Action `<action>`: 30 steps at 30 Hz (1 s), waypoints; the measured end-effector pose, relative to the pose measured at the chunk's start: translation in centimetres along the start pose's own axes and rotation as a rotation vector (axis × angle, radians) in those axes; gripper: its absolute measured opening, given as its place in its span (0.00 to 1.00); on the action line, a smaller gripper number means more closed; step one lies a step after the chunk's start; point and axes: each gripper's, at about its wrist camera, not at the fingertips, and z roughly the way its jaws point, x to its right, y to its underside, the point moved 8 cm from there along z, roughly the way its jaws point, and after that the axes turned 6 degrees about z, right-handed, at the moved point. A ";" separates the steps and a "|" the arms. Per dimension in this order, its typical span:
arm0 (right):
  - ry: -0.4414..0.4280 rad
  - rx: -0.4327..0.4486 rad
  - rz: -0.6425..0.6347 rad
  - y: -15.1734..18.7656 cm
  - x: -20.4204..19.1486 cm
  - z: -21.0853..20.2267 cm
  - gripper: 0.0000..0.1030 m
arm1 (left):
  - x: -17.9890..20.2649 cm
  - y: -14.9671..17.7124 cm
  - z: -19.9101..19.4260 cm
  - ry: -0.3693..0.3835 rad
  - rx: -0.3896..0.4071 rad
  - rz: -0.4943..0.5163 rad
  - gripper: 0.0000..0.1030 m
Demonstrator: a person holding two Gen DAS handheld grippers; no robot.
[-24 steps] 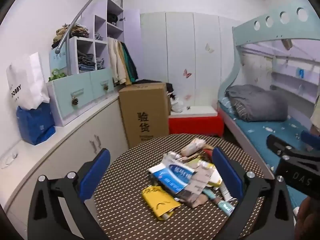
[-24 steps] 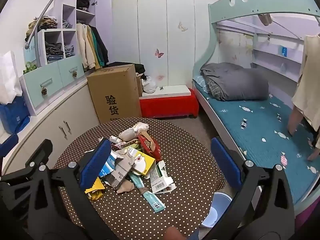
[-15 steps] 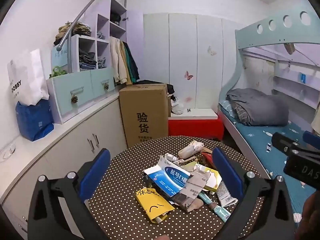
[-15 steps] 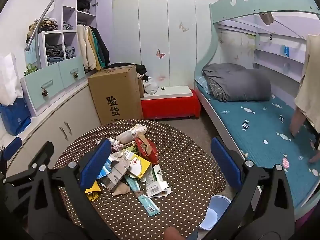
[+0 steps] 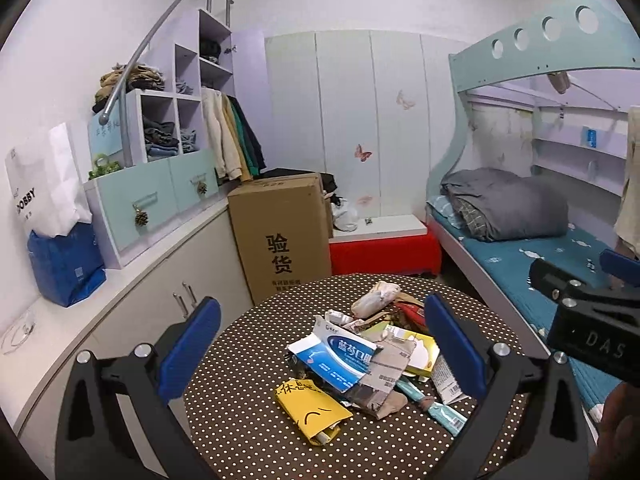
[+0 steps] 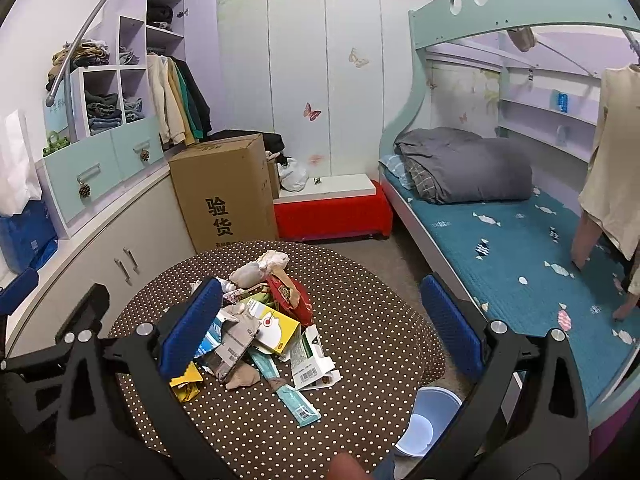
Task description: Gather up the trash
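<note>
Left wrist view: left gripper (image 5: 320,354) spread wide, empty, above trash pile (image 5: 372,360) on dotted table (image 5: 248,412).
Right wrist view: right gripper (image 6: 320,328) spread, empty; bin (image 6: 430,420) beside table. Step: approach; next, pinch one piece.

My left claw (image 5: 320,344) and right claw (image 6: 318,322) are matt black plastic with matt blue pads and shiny metal screws. At the bottom centre, the table (image 5: 248,420) wears a brown dotted cloth. The trash pile (image 5: 372,356) is creased paper and thin card: a glossy blue-and-white box (image 5: 340,358), a matt yellow packet (image 5: 314,408). Lower right in my right view, a smooth pale-blue plastic bin (image 6: 426,420). Mid-frame stands a matt cardboard box (image 5: 282,236). At right, a soft grey cloth blanket (image 5: 504,204).
</note>
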 end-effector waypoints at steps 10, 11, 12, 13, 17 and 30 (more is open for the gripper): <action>0.005 -0.011 -0.028 0.4 -1.6 0.2 0.95 | -1.9 0.7 0.3 0.020 -0.008 -0.045 0.96; 0.004 -0.014 -0.030 0.5 -1.8 0.4 0.95 | -1.9 0.8 0.4 0.025 -0.009 -0.047 0.96; 0.003 -0.016 -0.032 0.5 -1.8 0.4 0.95 | -2.0 0.9 0.5 0.028 -0.010 -0.047 0.96; 0.005 -0.017 -0.035 0.6 -2.0 0.5 0.95 | -2.0 1.0 0.6 0.025 -0.011 -0.045 0.96; 0.007 -0.024 -0.043 0.7 -2.3 0.9 0.95 | -2.2 1.1 1.1 0.018 -0.018 -0.042 0.96; -0.006 -0.052 -0.063 1.3 -2.7 2.2 0.95 | -3.3 2.6 2.5 0.023 -0.064 -0.077 0.96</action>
